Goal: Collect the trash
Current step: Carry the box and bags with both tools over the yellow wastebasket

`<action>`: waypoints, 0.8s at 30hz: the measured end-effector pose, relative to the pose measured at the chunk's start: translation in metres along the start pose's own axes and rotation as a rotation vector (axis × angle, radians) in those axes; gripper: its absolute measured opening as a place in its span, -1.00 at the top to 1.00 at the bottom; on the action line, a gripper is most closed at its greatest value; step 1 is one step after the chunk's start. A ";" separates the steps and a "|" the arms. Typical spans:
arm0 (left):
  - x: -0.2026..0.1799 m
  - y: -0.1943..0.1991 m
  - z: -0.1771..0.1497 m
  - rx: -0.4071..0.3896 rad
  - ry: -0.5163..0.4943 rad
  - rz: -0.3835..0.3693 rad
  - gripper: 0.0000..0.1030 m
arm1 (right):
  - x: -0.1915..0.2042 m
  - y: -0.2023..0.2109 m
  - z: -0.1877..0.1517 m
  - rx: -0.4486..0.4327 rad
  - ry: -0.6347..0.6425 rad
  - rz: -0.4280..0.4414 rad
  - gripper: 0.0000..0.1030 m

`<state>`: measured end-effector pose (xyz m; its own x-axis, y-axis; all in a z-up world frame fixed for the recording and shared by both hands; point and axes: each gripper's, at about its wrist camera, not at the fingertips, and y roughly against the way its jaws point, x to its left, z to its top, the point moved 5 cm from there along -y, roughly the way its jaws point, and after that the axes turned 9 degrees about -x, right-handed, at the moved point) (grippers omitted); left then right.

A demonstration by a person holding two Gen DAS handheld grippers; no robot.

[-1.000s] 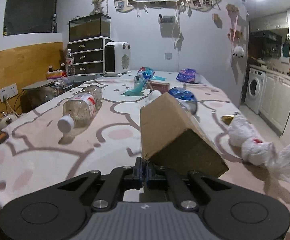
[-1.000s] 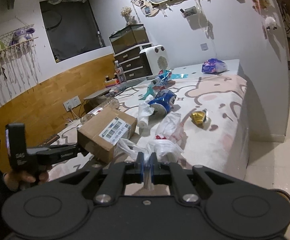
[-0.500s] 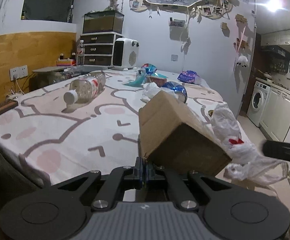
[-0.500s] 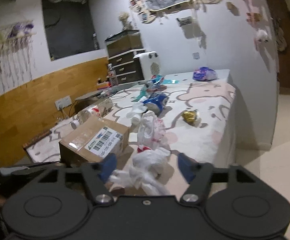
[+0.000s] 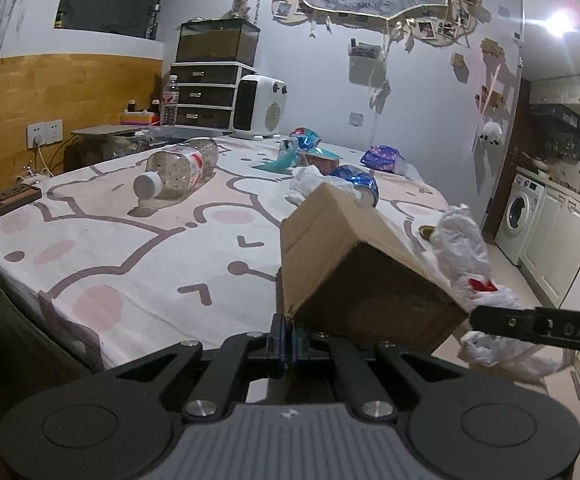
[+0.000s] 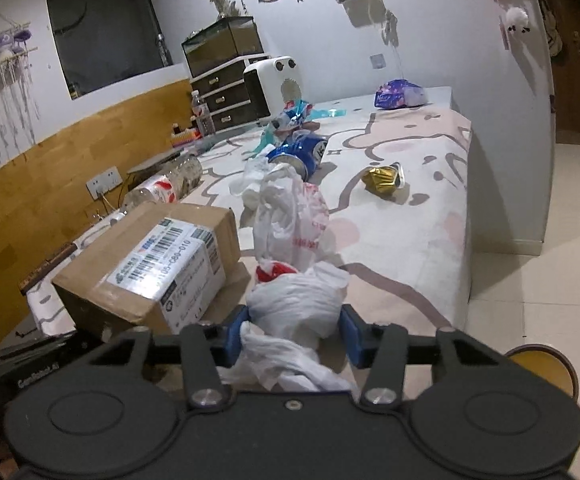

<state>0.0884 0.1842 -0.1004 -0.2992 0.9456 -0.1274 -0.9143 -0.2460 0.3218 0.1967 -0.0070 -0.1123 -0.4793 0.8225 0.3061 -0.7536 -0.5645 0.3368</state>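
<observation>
A brown cardboard box with a shipping label is tilted up near the table's front edge. My left gripper is shut on its lower corner. A crumpled white plastic bag with red print lies just right of the box and trails over the table edge. My right gripper straddles the bag's lower bunch. Its jaws are closing, and the blue pads are level with the sides of the bag. The left wrist view shows the bag and one right finger.
On the pink patterned tablecloth lie a clear plastic bottle, a blue can, a gold wrapper, a purple packet and teal wrappers. A white heater stands at the back. A yellow-rimmed round thing sits on the floor to the right.
My right gripper let go of the white bag, opened wide, sank, and now narrows around the bag's bunch. My left gripper drew the box back toward the table's near edge.
</observation>
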 end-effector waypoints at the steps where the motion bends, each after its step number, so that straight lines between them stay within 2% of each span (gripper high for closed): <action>1: 0.000 0.001 0.002 -0.002 0.004 0.003 0.97 | 0.000 0.003 0.002 -0.008 0.004 -0.005 0.05; 15: -0.008 0.034 0.033 -0.092 0.013 0.010 0.97 | -0.001 0.056 0.035 -0.126 0.034 -0.029 0.06; 24: -0.031 0.044 0.050 -0.140 -0.007 -0.038 0.97 | -0.014 0.082 0.050 -0.182 0.037 -0.062 0.05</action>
<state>0.0715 0.1544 -0.0359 -0.2621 0.9561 -0.1308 -0.9543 -0.2366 0.1827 0.1639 -0.0685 -0.0449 -0.4431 0.8591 0.2562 -0.8495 -0.4936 0.1861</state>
